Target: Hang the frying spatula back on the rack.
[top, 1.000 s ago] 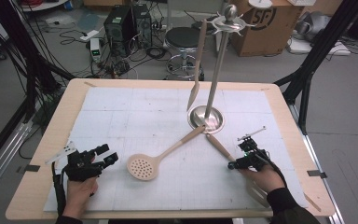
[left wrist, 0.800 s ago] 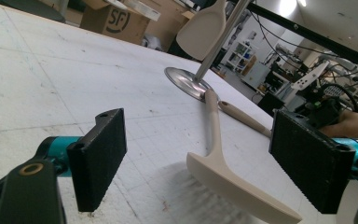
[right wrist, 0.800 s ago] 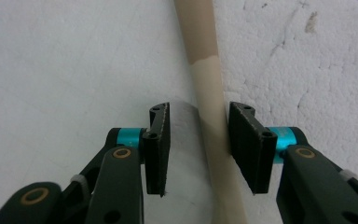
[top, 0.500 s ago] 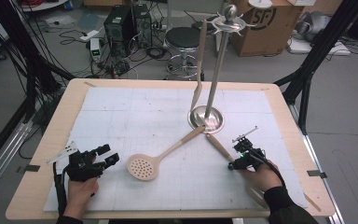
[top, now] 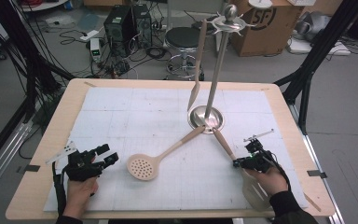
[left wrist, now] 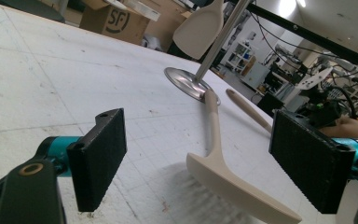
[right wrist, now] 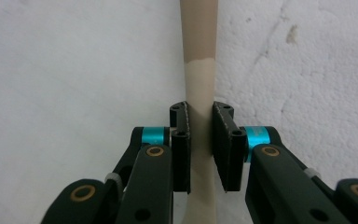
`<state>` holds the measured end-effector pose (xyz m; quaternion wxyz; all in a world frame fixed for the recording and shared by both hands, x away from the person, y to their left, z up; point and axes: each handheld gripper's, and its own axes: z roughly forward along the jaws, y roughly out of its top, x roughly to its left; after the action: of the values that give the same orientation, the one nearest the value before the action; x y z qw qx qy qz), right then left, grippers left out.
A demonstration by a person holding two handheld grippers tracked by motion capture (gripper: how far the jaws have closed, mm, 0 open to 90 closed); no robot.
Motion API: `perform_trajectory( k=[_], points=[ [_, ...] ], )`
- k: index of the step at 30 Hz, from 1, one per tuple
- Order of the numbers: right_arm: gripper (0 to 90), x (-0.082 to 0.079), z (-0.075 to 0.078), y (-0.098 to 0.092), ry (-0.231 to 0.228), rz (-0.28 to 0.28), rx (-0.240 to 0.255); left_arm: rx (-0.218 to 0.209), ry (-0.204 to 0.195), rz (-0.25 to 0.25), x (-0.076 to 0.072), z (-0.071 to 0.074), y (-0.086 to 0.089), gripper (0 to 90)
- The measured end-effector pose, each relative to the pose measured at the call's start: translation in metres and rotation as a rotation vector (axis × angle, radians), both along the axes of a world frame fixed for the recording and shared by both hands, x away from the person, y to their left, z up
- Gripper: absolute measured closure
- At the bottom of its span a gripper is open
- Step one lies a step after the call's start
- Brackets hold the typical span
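Observation:
A beige turner lies on the white mat, its handle (top: 224, 145) running from the stand's base toward my right hand, its flat head (top: 254, 193) partly under that hand. My right gripper (top: 237, 163) is shut on this handle (right wrist: 199, 84), the jaws pressing both sides in the right gripper view (right wrist: 200, 122). A beige skimmer (top: 142, 166) with a holed head lies mid-mat. My left gripper (top: 109, 153) rests at the mat's left, open and holding nothing; in the left gripper view (left wrist: 199, 156) the skimmer (left wrist: 235, 184) lies just beyond the jaws.
A steel utensil stand (top: 207, 118) rises at the back centre of the mat, with another beige spatula (top: 196, 84) hanging from its top. The wooden table edge (top: 42, 140) frames the mat. A stool, boxes and cables sit on the floor behind.
My right gripper has shifted slightly left along the turner's handle. The left gripper and the skimmer have not moved.

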<state>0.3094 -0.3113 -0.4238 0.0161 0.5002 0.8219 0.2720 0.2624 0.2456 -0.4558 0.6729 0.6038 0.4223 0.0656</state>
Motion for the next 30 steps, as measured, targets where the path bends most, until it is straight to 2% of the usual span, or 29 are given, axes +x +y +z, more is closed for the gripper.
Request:
perform_trajectory(
  k=[5,10,17,25,30],
  points=[
    [78.8,-0.006,0.012,-0.009,-0.089,-0.024,0.178,0.005,-0.001,-0.003,0.000,0.000,-0.001,19.5],
    [78.8,-0.008,0.022,-0.017,-0.147,-0.039,0.271,0.003,-0.001,-0.002,0.000,0.000,0.000,19.5],
    [78.7,-0.010,0.031,-0.024,-0.228,-0.027,0.448,0.002,-0.001,-0.002,0.000,0.000,0.000,19.5],
    [78.7,-0.012,0.044,-0.026,-0.340,-0.042,0.522,0.000,-0.001,0.001,0.000,0.000,0.000,19.5],
    [78.7,-0.013,0.055,-0.021,-0.435,-0.029,0.567,0.001,-0.002,0.001,0.000,0.000,0.000,19.5]
  ],
)
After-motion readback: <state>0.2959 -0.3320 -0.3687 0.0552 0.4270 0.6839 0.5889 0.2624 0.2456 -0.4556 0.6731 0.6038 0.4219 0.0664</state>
